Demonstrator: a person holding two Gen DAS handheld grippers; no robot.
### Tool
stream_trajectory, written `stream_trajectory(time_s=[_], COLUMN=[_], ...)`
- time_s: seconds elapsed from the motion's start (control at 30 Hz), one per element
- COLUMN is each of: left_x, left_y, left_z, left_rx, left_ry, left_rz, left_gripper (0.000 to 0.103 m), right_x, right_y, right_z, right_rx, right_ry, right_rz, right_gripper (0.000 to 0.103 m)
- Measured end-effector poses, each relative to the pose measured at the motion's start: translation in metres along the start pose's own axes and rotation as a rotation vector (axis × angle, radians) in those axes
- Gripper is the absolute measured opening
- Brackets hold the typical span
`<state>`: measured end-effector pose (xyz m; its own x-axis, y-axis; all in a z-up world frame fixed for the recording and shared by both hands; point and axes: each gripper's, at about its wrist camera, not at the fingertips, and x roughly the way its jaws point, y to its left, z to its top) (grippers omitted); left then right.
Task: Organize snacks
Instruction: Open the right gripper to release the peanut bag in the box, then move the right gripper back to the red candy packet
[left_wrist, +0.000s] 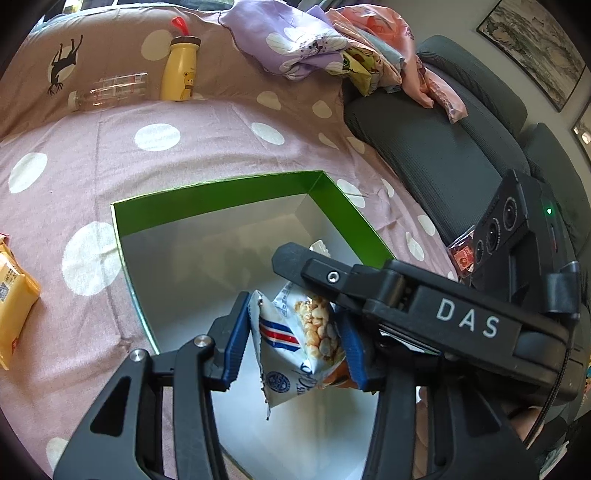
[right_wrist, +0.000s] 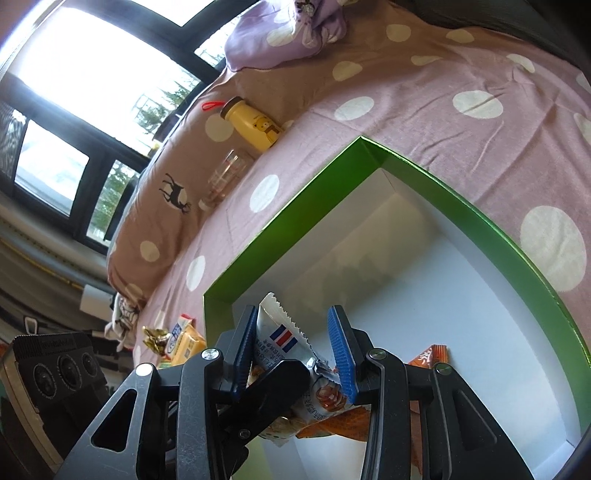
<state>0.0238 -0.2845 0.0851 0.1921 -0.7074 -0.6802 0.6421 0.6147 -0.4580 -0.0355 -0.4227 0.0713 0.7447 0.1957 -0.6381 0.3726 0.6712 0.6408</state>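
Left wrist view shows the left gripper (left_wrist: 293, 338) pinching a crinkled white snack bag (left_wrist: 295, 343) between ribbed blue pads, above the green-walled cardboard box (left_wrist: 221, 206). Only the right wrist view shows the right gripper (right_wrist: 293, 349) clamping the same bag's serrated end, an orange packet (right_wrist: 432, 356) inside the box, and a window (right_wrist: 99, 74).

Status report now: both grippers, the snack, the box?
Left gripper and right gripper both shut on one snack bag, over the green box. Orange packet already inside. Nothing in the way.
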Motion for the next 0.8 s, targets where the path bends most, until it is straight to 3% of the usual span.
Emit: stream_trajectory(time_s=[0.1, 0.23, 0.3, 0.37, 0.53, 0.63, 0.7, 0.8], left_x=[-0.007, -0.021, -0.029, -0.042, -0.08, -0.107, -0.128, -0.157], left_y=[-0.004, -0.001, 0.003, 0.007, 0.022, 0.036, 0.045, 0.062], left_z=[-0.003, -0.008, -0.011, -0.016, -0.033, -0.044, -0.054, -0.068], left_rx=[0.027, 0.026, 0.011, -0.006, -0.052, -0.09, -0.114, -0.149], left_ry=[-0.019, -0.051, -0.067, -0.102, -0.175, -0.228, -0.267, -0.303], left_rz=[0.054, 0.056, 0.055, 0.061, 0.081, 0.132, 0.182, 0.272], left_gripper=[0.054, 0.055, 0.068, 0.078, 0.081, 0.085, 0.093, 0.094], right_x=[-0.006, -0.015, -0.019, -0.022, -0.027, -0.028, -0.028, -0.027], right_y=[0.001, 0.002, 0.004, 0.009, 0.028, 0.044, 0.054, 0.074], right_z=[-0.001, -0.001, -0.002, -0.004, -0.011, -0.019, -0.025, -0.036], right_rx=[-0.01, -0.011, -0.016, -0.029, -0.093, -0.145, -0.179, -0.246], right_ry=[-0.03, -0.066, -0.078, -0.093, -0.113, -0.118, -0.124, -0.122], right_rz=[-0.043, -0.041, -0.033, -0.027, -0.006, -0.008, -0.011, 0.0], right_gripper=[0.046, 0.052, 0.054, 0.062, 0.07, 0.074, 0.076, 0.081])
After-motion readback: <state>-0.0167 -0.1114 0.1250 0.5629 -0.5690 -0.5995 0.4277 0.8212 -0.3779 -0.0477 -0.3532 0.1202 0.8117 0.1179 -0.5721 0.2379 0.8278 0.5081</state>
